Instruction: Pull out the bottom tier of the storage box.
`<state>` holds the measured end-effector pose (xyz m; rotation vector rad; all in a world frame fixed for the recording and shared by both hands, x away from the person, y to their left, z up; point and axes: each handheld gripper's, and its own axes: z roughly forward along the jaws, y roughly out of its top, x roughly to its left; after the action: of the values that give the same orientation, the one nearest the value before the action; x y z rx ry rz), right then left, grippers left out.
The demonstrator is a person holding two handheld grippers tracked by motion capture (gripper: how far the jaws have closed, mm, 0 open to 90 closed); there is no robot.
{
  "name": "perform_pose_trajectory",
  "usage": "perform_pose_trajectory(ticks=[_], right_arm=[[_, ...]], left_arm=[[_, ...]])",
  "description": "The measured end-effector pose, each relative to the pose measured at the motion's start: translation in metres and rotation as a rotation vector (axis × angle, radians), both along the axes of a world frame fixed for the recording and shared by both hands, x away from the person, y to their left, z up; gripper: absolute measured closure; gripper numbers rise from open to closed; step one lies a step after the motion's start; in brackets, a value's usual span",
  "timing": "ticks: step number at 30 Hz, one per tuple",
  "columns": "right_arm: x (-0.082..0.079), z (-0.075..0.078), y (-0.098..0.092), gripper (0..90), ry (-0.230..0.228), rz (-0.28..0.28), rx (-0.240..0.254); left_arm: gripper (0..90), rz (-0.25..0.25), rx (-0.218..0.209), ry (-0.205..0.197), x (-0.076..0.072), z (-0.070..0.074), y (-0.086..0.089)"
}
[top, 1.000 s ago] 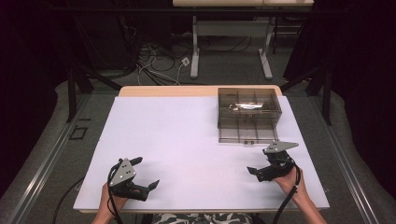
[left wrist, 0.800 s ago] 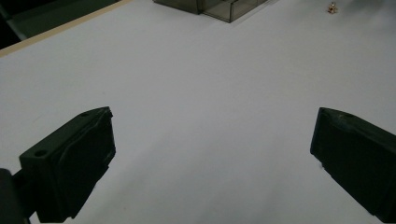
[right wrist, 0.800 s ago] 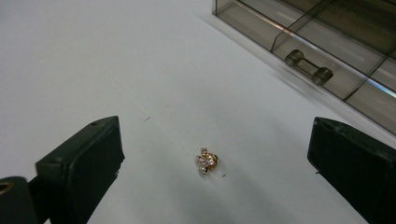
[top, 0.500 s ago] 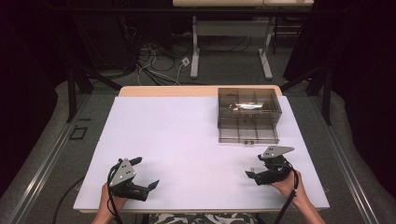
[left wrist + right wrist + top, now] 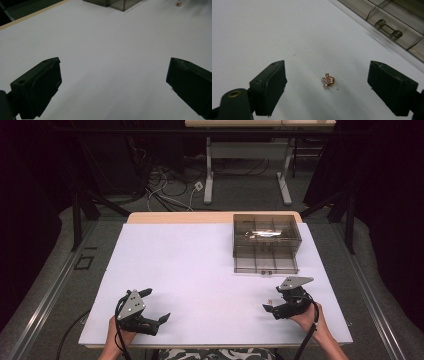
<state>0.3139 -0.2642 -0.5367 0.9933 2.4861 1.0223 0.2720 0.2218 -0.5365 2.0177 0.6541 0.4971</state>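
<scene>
1. Dark room around us, cables on the floor beyond; white matte table [image 5: 200, 270] with a pale wooden edge at the far side.
2. We see a tiny gold-coloured ornament [image 5: 328, 80], set with small pinkish stones in a cluster, lying on the table near the right edge. In the high view it is a speck [image 5: 270, 301] just beside the right gripper [image 5: 272, 307].
3. Right gripper [image 5: 325, 87]: its jaws have just been opening a little and stand wide, one on each side of the ornament, neither touching it. Nothing is held.
4. Left gripper [image 5: 156, 306] sits near left, jaws wide and empty; its own view [image 5: 113, 82] looks across bare white table.
5. Handling, in our judgement: very light, hard metal, knobbly and irregular. It could skid on the smooth sheet or flip out from between flat pads. The stones and any fine post look easy to damage, so a gentle squeeze suits.
6. Best hold, we think: across the widest part of the cluster, pads low to the table.
7. Smoky translucent plastic box [image 5: 267, 243], far right, rigid, divided into compartments [image 5: 387, 22]; one holds a small clear cylindrical piece [image 5: 388, 28].
</scene>
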Motion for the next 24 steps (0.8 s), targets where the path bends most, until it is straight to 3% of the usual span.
perform_pose_trajectory(ticks=[1, 16, 20, 24], right_arm=[[0.0002, -0.0012, 0.0008, 14.9, -0.013, -0.001, 0.011], [0.001, -0.002, 0.0015, 15.0, 0.02, 0.018, -0.03], [0.0012, -0.0028, 0.0034, 15.4, 0.008, 0.023, -0.04], [0.0013, -0.0012, 0.0031, 21.1, 0.009, 0.029, -0.061]], left_arm=[[0.0, 0.0, 0.0, -0.001, -0.0001, 0.0001, 0.0002], [0.0, -0.002, 0.003, 0.0, 0.0004, 0.0, 0.0009], [0.0, -0.001, -0.002, -0.001, 0.0014, -0.0009, 0.001], [0.0, 0.005, -0.003, 0.002, 0.0013, -0.0005, 0.0018]])
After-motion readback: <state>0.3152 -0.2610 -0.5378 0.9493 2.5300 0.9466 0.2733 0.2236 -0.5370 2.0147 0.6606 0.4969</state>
